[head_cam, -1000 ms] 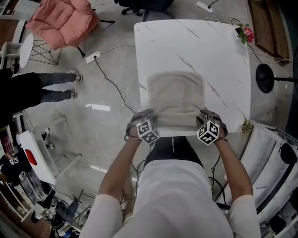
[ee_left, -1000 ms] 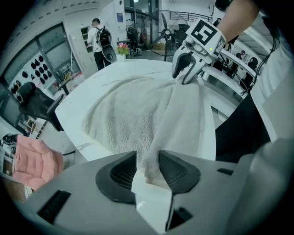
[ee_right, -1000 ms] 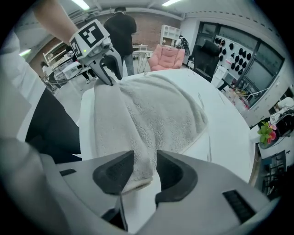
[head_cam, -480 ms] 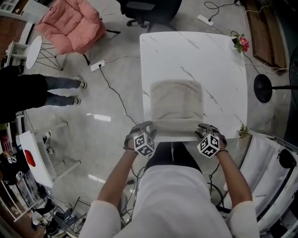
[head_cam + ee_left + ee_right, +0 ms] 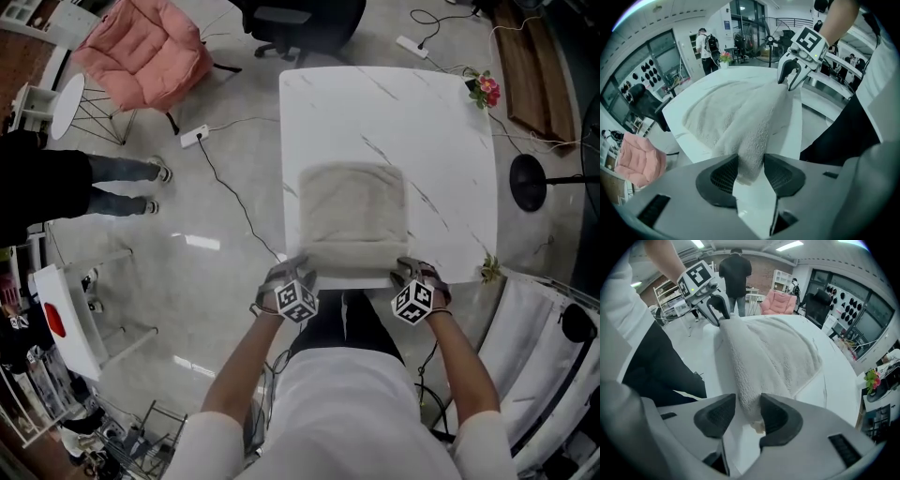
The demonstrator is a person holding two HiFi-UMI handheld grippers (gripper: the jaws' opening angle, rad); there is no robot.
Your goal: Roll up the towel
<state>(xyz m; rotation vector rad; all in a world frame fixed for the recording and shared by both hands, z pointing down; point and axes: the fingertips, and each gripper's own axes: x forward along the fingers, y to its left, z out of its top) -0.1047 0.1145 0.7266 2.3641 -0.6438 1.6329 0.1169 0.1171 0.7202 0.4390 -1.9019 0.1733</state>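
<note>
Towel [image 5: 354, 211] lies on the near half of the white table [image 5: 441, 122]. Its far part is spread flat, and its near edge is gathered into a thick fold that runs left to right along the table's near edge. The left gripper [image 5: 751, 169] stands at the left end of that fold and the right gripper [image 5: 747, 414] at the right end. Both point steeply down, with their marker cubes turned toward the person. In the left gripper view the fold rises as a ridge from between the jaws across to the other gripper. The left jaws have just been opening, yet the towel fills the gap and both pads [image 5: 724, 176] touch it, so they grip the fold. The right jaws have also just been opening. The towel's end sits between them against the right-hand pad, with a sliver of table showing beside the other pad, so they stand apart and loose around it. The rest of the table is bare marble-patterned white. Flowers [image 5: 485, 89] stand at its far right corner. On the floor to the far left are a pink chair [image 5: 150, 52] and a power strip [image 5: 195, 137]. A person [image 5: 56, 183] in dark clothes stands at the left.
</note>
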